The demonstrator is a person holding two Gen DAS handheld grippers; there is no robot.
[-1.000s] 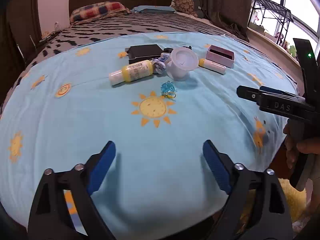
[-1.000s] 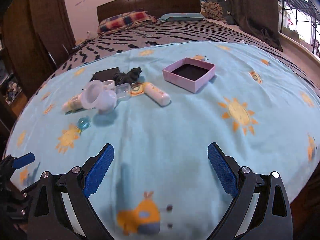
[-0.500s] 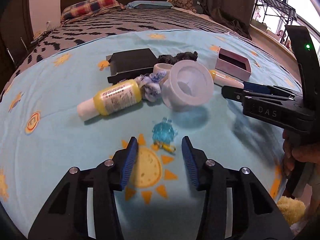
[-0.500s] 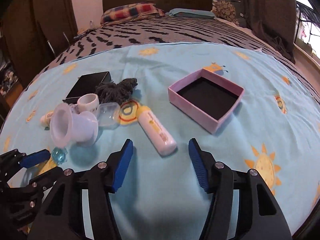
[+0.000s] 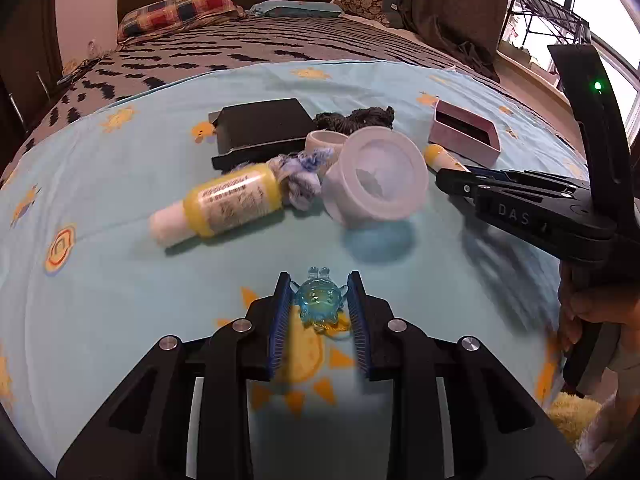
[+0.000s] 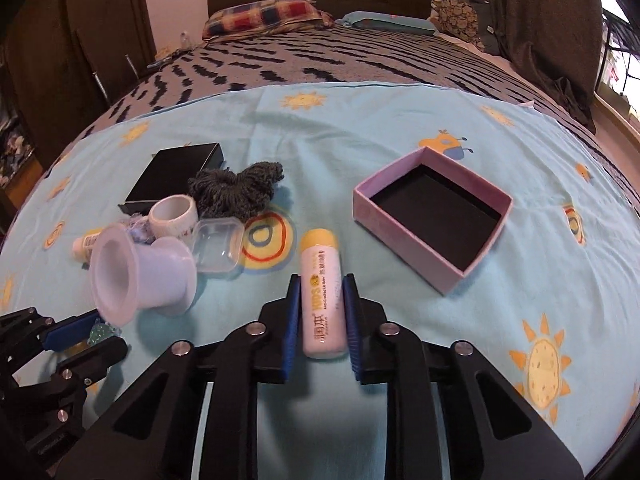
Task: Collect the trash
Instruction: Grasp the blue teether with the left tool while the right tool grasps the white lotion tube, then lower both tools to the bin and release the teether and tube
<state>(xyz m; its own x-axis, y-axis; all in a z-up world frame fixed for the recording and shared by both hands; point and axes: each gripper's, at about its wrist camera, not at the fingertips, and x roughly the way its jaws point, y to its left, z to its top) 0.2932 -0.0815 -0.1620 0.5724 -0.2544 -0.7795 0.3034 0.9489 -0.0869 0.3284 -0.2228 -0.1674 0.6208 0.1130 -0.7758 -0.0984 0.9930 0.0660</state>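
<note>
A small blue see-through charm [image 5: 319, 300] lies on the light blue sun-print sheet [image 5: 120, 280]. My left gripper [image 5: 319, 278] is closing on the charm, and both blue pads touch its sides. A white tube with a yellow cap [image 6: 322, 292] lies lengthwise between the fingers of my right gripper [image 6: 322, 280]. Those jaws are closing too, with the pads against the tube. In the right wrist view the left gripper [image 6: 80, 332] shows at the lower left. The right gripper [image 5: 456, 180] reaches in from the right in the left wrist view.
Beyond the grippers lie a yellow bottle [image 5: 228, 204], a white funnel-shaped cup [image 5: 376, 178], a black box [image 5: 262, 130], a tape roll [image 6: 174, 214], dark yarn [image 6: 236, 188] and a clear tub [image 6: 218, 250]. An open pink box [image 6: 432, 216] stands to the right.
Both grippers moved forward over the sheet and narrowed from wide open. The left now brackets the blue charm, the right the white tube.
</note>
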